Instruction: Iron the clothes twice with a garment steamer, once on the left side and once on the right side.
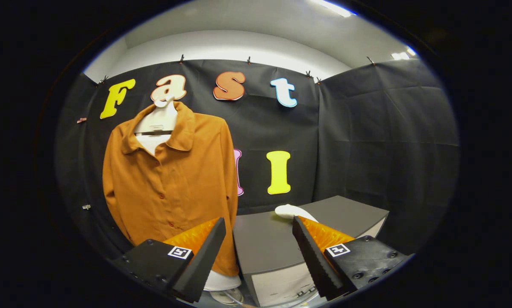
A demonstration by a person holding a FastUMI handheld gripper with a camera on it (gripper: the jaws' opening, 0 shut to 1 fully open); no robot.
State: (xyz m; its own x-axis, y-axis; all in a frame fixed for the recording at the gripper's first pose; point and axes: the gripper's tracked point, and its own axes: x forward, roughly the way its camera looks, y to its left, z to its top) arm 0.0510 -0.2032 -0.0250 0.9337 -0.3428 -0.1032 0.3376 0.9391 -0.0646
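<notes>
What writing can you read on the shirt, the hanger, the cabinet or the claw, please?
No text can be read.
Shirt: none.
Hanger: a small tag, too blurred to read.
Cabinet: a dark mark on its front, too small to read.
Claw, open and empty: square pattern markers, not words.

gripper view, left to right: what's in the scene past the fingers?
Orange shirt on a white hanger → grey cabinet top → white steamer lying on it, just beyond the open, empty gripper → black cloth side wall.
</notes>
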